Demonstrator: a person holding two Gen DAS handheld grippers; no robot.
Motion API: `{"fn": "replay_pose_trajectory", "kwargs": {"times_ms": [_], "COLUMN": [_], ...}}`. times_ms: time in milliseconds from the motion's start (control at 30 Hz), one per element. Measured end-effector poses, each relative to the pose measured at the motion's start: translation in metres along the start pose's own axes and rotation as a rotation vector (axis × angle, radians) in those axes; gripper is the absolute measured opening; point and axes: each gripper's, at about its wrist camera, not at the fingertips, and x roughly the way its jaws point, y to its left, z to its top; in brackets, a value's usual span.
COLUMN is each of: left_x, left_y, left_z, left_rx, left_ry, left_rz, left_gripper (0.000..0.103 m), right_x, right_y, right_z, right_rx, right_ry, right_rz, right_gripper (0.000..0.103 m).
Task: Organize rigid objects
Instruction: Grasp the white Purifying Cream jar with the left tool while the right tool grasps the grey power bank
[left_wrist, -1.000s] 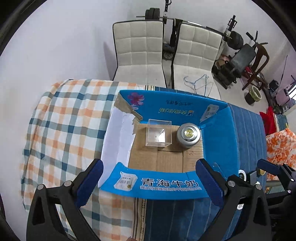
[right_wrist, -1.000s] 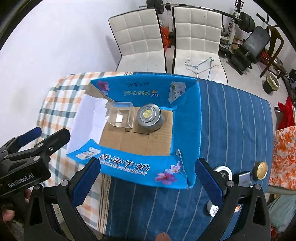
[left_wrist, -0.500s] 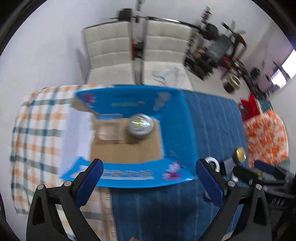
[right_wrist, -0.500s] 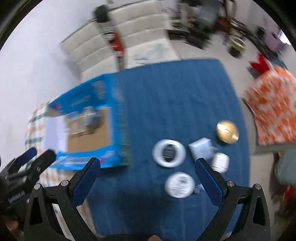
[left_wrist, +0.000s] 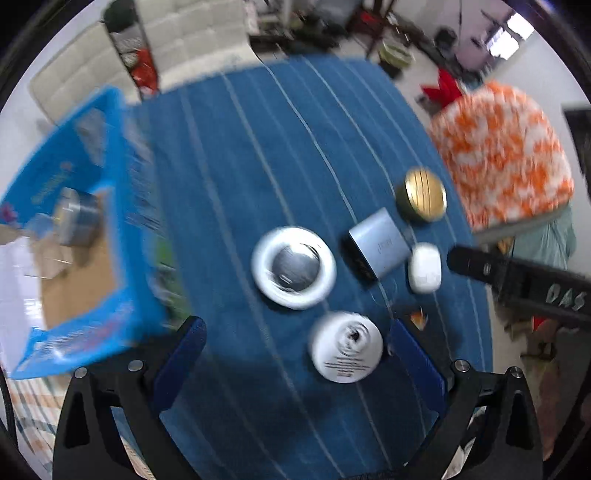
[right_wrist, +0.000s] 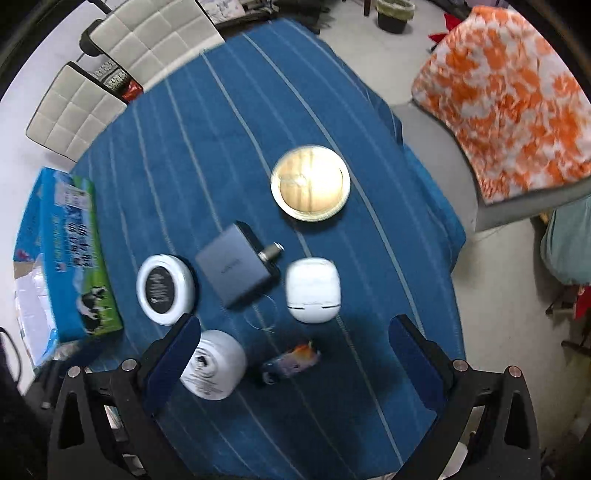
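- A blue cloth with thin white stripes (right_wrist: 229, 155) covers the table; the grey rectangular box (right_wrist: 236, 269) at its middle serves as the landmark here.
- Left of the grey box, just beside it, lies a round white dish with a dark centre (right_wrist: 165, 290).
- Right of the grey box sits a white rounded case (right_wrist: 313, 289), close but apart from it.
- Beyond the grey box, farther from the camera, lies a round gold-coloured lid (right_wrist: 310, 183).
- Nearer than the grey box stand a white cylindrical jar with black print (right_wrist: 214, 363) and a small multicoloured object (right_wrist: 291, 362), too blurred to identify.
- Far left of the grey box sits an open blue cardboard milk carton box (left_wrist: 122, 206) holding a round silver tin (left_wrist: 75, 220).
- The left gripper (left_wrist: 295, 339) hangs spread wide and empty above the cloth, the white jar between its blue tips.
- The right gripper (right_wrist: 293, 336) is likewise spread apart and holds nothing, hovering over the small objects.
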Motion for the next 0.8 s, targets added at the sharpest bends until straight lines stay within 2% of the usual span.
{"fn": "replay_pose_trajectory", "kwargs": {"times_ms": [133,200,333,400,467,533,600,633,667,733,800], "left_x": [0.046,0.067,0.092,0.096,0.093,0.087,0.082,0.081,0.08,0.079,0.084], "left_y": [-0.025,-0.034,-0.044,-0.04,-0.034,-0.028,-0.019,-0.013,-0.009,-0.003,0.001], "left_z": [-0.009,-0.012,-0.015,-0.015,-0.017,-0.02,-0.023,-0.023,-0.024,-0.024,-0.026], "left_rx": [0.034,0.046,0.044,0.024,0.001,-0.011,-0.046,-0.072,-0.096,-0.134,-0.173], "left_ry": [0.102,0.149,0.191,0.207,0.204,0.182,0.171,0.169,0.165,0.164,0.194], "left_rz": [-0.002,-0.004,-0.004,-0.005,-0.02,0.02,0.044,0.043,0.037,0.014,-0.021], "left_gripper": [0.102,0.102,0.102,0.075,0.069,0.067,0.067,0.067,0.067,0.067,0.072], "right_x": [0.019,0.023,0.03,0.035,0.039,0.044,0.054,0.059,0.06,0.068,0.078], "right_y": [-0.008,-0.009,-0.003,0.006,0.023,0.041,0.058,0.066,0.073,0.082,0.087], "right_z": [-0.001,-0.003,0.001,0.004,0.007,0.01,0.014,0.017,0.019,0.025,0.028], "right_rx": [0.011,0.003,-0.023,-0.05,-0.098,-0.143,-0.187,-0.214,-0.239,-0.258,-0.27], "right_ry": [0.019,0.017,0.017,0.012,0.002,-0.004,0.01,0.017,-0.001,0.026,0.075], "right_rz": [0.006,-0.009,0.035,0.046,0.035,0.024,0.0,-0.028,-0.058,-0.062,-0.1], "right_gripper": [0.101,0.095,0.095,0.095,0.095,0.094,0.087,0.08,0.076,0.068,0.066]}}
